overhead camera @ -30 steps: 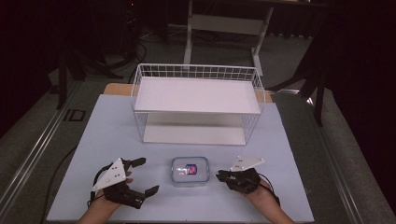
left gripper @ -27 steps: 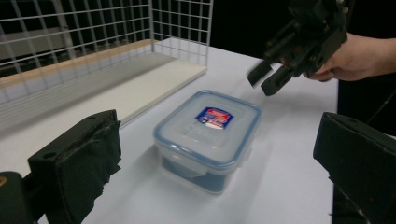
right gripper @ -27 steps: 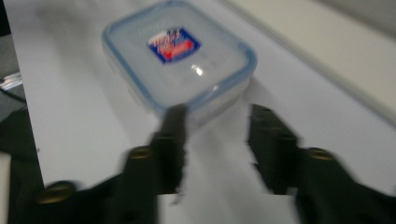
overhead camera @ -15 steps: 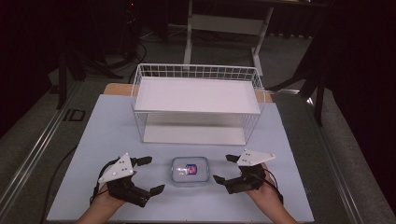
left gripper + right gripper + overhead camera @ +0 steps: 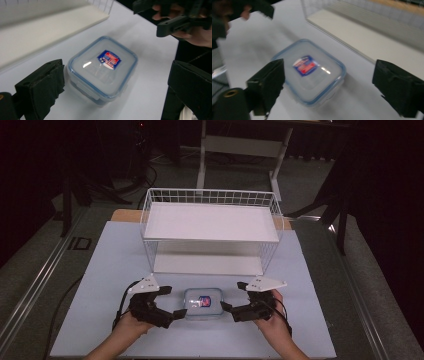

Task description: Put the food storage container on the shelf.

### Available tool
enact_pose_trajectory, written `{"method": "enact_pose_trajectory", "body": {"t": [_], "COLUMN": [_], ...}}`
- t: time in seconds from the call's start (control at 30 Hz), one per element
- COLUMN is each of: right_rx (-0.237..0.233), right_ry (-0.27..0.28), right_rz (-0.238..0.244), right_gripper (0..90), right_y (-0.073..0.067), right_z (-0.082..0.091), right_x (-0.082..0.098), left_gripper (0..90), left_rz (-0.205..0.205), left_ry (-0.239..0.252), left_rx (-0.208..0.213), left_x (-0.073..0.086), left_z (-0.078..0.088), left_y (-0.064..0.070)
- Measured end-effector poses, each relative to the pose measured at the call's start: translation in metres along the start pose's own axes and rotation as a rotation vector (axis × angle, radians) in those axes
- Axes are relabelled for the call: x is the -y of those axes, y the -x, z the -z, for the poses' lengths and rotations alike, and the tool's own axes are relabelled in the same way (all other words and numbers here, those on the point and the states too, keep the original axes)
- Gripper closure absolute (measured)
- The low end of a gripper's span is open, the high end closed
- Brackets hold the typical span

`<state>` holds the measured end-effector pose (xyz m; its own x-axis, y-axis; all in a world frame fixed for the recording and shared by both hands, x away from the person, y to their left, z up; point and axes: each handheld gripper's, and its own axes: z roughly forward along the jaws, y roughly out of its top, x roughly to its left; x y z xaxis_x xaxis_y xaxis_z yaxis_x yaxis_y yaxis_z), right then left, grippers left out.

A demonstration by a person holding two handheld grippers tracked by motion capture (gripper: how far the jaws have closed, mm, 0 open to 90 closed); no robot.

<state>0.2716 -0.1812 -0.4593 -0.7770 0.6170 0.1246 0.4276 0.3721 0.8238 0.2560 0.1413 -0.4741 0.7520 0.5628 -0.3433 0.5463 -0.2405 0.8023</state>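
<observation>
Lidded container [image 5: 202, 303] sits on desk [image 5: 100, 270] between left gripper [image 5: 170, 302] and right gripper [image 5: 234, 296]; both fingers wide open, empty, equally near; right's just opened.

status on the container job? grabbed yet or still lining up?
Lining up. Done: the lidded container sits shut on the table before the wire rack, with a gripper on either side. In hand: nothing gripped; the left gripper stands open, and the right gripper's jaws have just been opening, the container ahead of them, untouched. Left: closing on it and, probably, lifting it toward the rack.
</observation>
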Motion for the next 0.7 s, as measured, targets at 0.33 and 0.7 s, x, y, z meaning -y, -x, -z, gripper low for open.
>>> {"method": "enact_pose_trajectory", "body": {"t": [0.33, 0.7], "right_rx": [-0.051, -0.116], "right_ry": [-0.087, -0.204], "right_rz": [-0.278, -0.448], "right_gripper": [10.6, 18.1], "right_y": [0.016, 0.028], "right_z": [-0.026, -0.048], "right_x": [0.006, 0.021], "left_gripper": [1.8, 5.6], "left_rz": [0.193, 0.359], "left_ry": [-0.078, -0.113], "left_rx": [-0.011, -0.022], "left_x": [0.005, 0.022], "left_z": [-0.029, -0.043], "left_y": [-0.022, -0.033]}}
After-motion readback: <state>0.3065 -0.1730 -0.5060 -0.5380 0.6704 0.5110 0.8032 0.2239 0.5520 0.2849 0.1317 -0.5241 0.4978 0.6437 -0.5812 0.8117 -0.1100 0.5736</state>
